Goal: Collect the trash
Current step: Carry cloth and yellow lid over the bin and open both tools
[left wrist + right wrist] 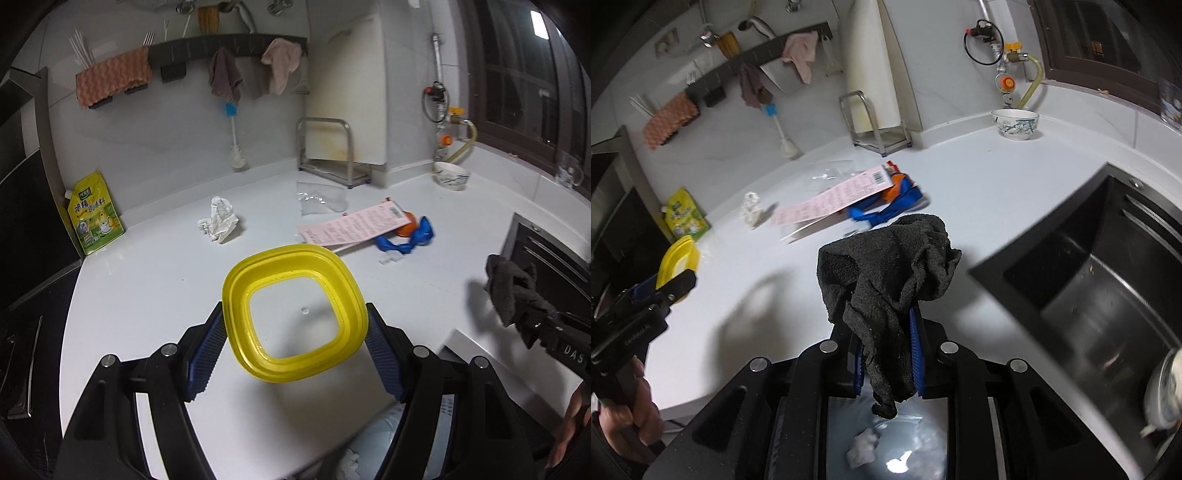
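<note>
We see the left gripper (295,350) clamped on a yellow lid (295,314), its blue pads (205,354) pressing either edge above the white counter (147,295). The right gripper (886,354) is closed tight on a dark cloth (886,266). Below it we look into a lined bin (923,443) holding a white crumpled wad (862,448). Farther out on the counter lie crumpled paper (219,221), a clear plastic bag (321,201), a pink slip (354,225) and a blue wrapper (410,238). The bowl (1015,123) sits by the wall; the black sink (1108,277) is to the right.
</note>
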`<state>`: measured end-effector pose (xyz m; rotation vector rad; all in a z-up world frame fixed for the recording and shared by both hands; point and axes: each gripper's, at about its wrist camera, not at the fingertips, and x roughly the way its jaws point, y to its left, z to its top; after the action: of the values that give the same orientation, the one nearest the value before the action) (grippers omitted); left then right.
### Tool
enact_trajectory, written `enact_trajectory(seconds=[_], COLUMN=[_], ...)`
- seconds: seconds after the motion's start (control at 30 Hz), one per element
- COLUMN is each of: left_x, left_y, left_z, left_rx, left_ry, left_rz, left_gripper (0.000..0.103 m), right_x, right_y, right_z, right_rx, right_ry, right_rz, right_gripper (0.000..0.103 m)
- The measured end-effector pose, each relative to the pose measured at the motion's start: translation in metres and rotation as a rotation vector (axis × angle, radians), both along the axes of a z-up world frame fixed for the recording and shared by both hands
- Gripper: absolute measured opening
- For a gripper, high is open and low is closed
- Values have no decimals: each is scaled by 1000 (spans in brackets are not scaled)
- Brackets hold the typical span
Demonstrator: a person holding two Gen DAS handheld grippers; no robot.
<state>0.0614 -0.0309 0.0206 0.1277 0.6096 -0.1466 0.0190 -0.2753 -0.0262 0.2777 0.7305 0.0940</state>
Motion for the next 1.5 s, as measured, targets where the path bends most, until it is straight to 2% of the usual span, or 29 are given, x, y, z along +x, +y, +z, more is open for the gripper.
enact_trajectory(seconds=[0.17,0.47,0.97,1.07,1.13,1.17,1.27,1.5], left_x=[-41,-88,-127,-129,-131,-132,-134,-135], left_y=[-5,-4,-11,-10,-9,-8,-7,-1], left_z=[-3,-15,-37,-36,-33,-32,-29,-29], left_rx=[-20,-70,-58,-61,-60,-61,-60,-74], left_ry=[4,30,53,56,45,38,31,41], left_rz=[-37,-55,-71,-70,-64,-61,-55,-41], left_gripper=[70,70,73,77,84,86,86,88], right_x=[-49,-105,-140,-145,-147,-149,-153,-155], right_y=[19,34,38,38,39,39,41,37], right_z=[-3,-19,-37,-32,-27,-25,-21,-21], right_rx=[-1,-18,-26,-30,-44,-51,-73,-46], right_ry=[-4,21,44,20,-2,-14,-32,-30], right_rz=[6,19,-4,-7,-9,-11,-18,-24], right_gripper=[19,19,20,27,49,53,54,54])
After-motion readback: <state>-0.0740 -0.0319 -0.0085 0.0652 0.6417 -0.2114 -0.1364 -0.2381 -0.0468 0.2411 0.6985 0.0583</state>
